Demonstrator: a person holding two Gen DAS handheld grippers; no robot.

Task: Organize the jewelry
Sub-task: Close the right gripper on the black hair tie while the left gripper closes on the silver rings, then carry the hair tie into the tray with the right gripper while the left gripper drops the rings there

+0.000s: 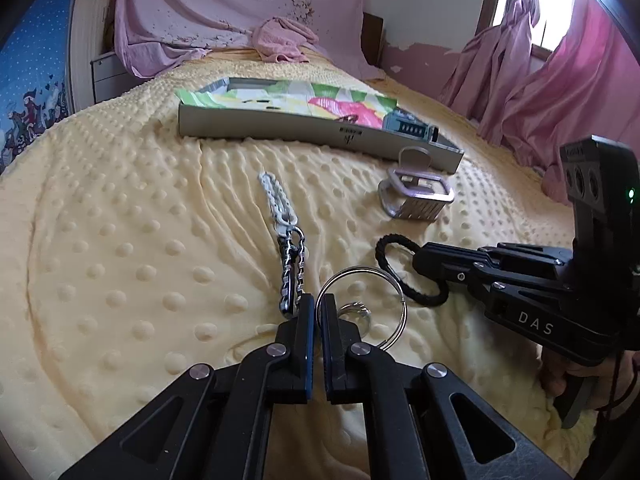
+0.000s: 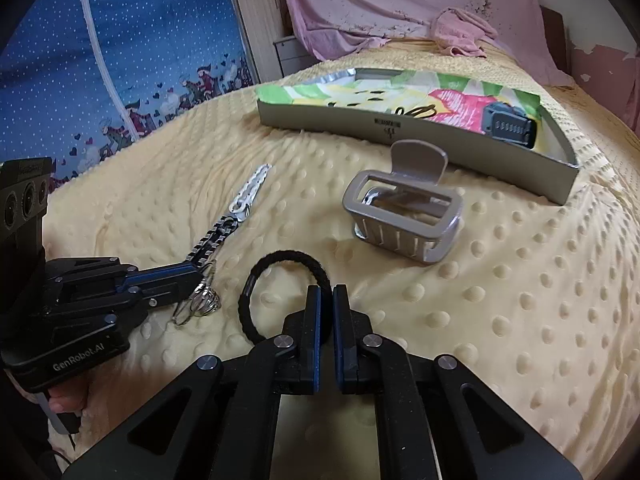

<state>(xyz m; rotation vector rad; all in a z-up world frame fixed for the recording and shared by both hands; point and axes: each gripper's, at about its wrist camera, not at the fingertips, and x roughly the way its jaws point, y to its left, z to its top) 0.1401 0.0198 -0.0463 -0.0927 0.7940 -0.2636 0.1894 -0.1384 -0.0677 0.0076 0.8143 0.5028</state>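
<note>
**Both grippers clamped on small items, tray ahead on the bed**

The left gripper (image 1: 318, 312) is clenched on a large metal key ring (image 1: 384, 276); the thin wire of the ring passes between its pads, and the loop stands up to the right of the fingertips. A small silver ring (image 1: 354, 314) lies just beside the right finger. Directly ahead of the left finger a black-and-silver chain (image 1: 294, 264) stretches away, joined at its far end to a white chain (image 1: 274, 194).

The right gripper (image 2: 326, 300) is clenched on a black hair tie (image 2: 280, 264), pinching the band at its near right side, with the rest of the loop lying ahead and to the left on the yellow dotted blanket (image 2: 520, 300) of the bed. Ahead and slightly right of it a grey claw clip (image 2: 404, 216) rests on the blanket, just short of the tray.

Further ahead of both grippers lies a shallow grey tray (image 2: 400, 130) lined with a bright green, yellow and pink patterned sheet. At its right end sits a dark hair clip (image 2: 510, 126) with a row of teeth. Near the middle of the lining a small dark wiry item is visible, too small to identify. The rest of the tray shows only the lining.

A hand (image 1: 560, 380) grips the right gripper's handle.
</note>
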